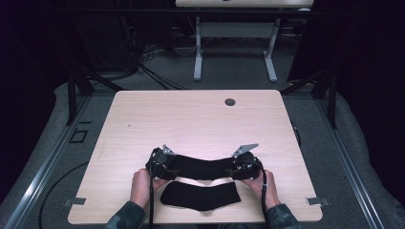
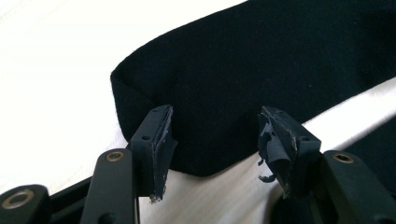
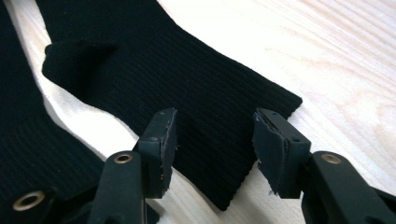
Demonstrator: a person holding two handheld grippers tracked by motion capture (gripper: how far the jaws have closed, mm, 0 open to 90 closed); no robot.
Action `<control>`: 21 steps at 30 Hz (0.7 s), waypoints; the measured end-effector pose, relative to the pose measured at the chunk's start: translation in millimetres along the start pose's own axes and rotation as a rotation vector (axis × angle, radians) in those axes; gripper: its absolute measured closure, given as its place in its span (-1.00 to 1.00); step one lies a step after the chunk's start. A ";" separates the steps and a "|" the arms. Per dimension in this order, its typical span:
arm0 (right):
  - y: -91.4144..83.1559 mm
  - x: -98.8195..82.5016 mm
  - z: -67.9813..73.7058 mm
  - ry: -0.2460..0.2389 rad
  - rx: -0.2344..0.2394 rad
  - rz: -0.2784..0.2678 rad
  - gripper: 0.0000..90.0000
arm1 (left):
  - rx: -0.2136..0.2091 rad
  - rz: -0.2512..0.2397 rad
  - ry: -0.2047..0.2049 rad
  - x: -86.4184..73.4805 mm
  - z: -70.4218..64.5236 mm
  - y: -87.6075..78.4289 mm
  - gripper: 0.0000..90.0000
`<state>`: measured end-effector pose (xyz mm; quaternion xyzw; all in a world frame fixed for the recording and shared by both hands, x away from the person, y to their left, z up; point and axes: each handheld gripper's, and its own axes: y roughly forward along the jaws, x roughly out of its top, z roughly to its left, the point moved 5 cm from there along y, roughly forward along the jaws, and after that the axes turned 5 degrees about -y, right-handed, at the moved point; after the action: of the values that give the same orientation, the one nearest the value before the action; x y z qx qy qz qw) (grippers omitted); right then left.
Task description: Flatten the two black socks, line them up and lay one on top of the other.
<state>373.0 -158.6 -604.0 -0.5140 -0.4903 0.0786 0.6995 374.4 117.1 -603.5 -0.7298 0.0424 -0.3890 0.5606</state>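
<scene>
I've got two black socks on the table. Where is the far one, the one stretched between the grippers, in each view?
High view: the far sock spans low centre, between both grippers.
Left gripper view: its rounded end lies ahead of the open jaws.
Right gripper view: its ribbed cuff end runs between the open jaws.
Shared landmark: the near sock, beside it in all three.

Light wood tabletop (image 1: 200, 119) stretches wide under the lamp, pale grain running across it, and there's a small round grommet hole (image 1: 230, 102) near the far edge. Two metal clips (image 1: 74, 202) sit at the near corners, one left, one right. Beyond the far edge, grey carpet (image 1: 234, 78) and the white legs of a second table (image 1: 234, 33), with dark cables (image 1: 153, 71) snaking across the floor. Black curtains (image 1: 363, 71) close in both sides.
</scene>
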 end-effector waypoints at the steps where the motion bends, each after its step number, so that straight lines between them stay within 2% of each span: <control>1: 0.3 0.1 1.2 0.002 0.007 -0.007 0.09 | 0.001 -0.001 -0.002 -1.5 -0.4 -0.9 0.00; 8: -0.1 -5.0 1.7 0.001 -0.004 0.007 0.05 | -0.012 -0.018 -0.011 -8.1 -1.3 -3.7 -0.05; 11: -0.2 -7.5 -0.1 0.017 0.004 -0.011 0.04 | -0.018 -0.021 -0.008 -8.2 -1.2 -3.8 -0.08; 15: -1.7 -6.7 -0.9 0.020 0.003 0.000 0.01 | -0.023 -0.041 -0.011 -5.0 -2.1 -5.3 -0.31; 16: -2.1 -5.7 -0.9 0.017 0.001 -0.009 -0.01 | -0.032 -0.062 -0.017 -3.3 -2.5 -7.7 -0.38; 21: -13.1 -0.7 -0.2 0.015 -0.012 -0.029 -0.11 | -0.021 -0.132 -0.050 5.0 -0.4 -25.2 -0.65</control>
<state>367.6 -165.2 -593.9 -0.5118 -0.4926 0.0616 0.7012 368.1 123.6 -579.4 -0.7463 -0.0160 -0.4063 0.5270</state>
